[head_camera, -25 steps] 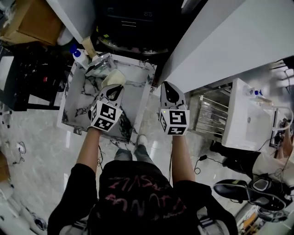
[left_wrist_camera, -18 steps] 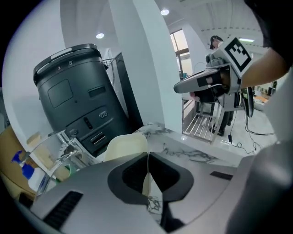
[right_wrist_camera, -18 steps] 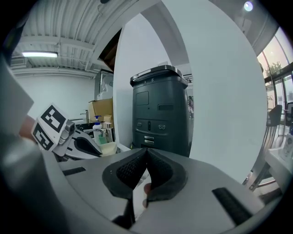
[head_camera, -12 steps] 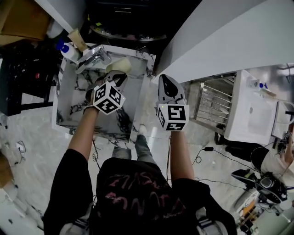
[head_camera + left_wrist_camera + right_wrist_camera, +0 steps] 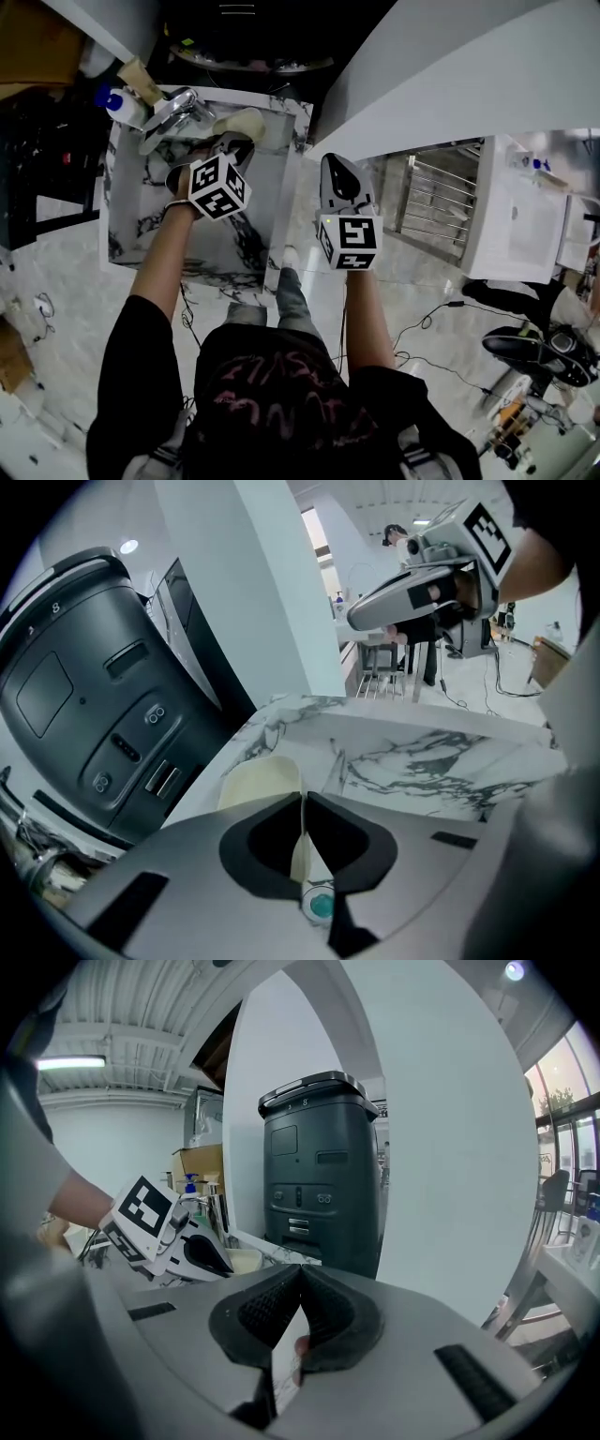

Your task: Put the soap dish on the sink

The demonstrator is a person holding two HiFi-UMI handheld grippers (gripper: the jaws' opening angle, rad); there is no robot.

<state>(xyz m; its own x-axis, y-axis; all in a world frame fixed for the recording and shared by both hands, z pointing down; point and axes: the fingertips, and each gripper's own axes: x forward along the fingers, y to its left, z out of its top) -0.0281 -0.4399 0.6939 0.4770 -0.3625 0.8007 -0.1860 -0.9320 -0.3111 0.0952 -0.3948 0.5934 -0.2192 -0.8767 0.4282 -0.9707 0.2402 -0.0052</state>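
Note:
The cream soap dish (image 5: 238, 122) is at the back rim of the marble-patterned sink (image 5: 131, 225), just right of the faucet (image 5: 173, 111). My left gripper (image 5: 228, 150) is shut on the dish's near edge. In the left gripper view the dish (image 5: 258, 782) juts out from between the shut jaws of the left gripper (image 5: 302, 799), low over the marble rim (image 5: 422, 761); I cannot tell if it touches. My right gripper (image 5: 339, 183) hangs shut and empty beside the sink's right side, over the floor. The right gripper view shows the right gripper (image 5: 300, 1271), the left gripper (image 5: 202, 1252) and the dish (image 5: 246, 1260).
A blue-capped bottle (image 5: 117, 101) stands left of the faucet. A dark grey machine (image 5: 84, 686) rises right behind the sink. A white pillar (image 5: 450, 66) runs along the right. A metal rack (image 5: 431, 202) and a white basin (image 5: 520, 225) stand further right.
My left gripper has carried the soap dish from over the basin toward the sink's back rim, near the faucet. The right gripper has held its place beside the sink.

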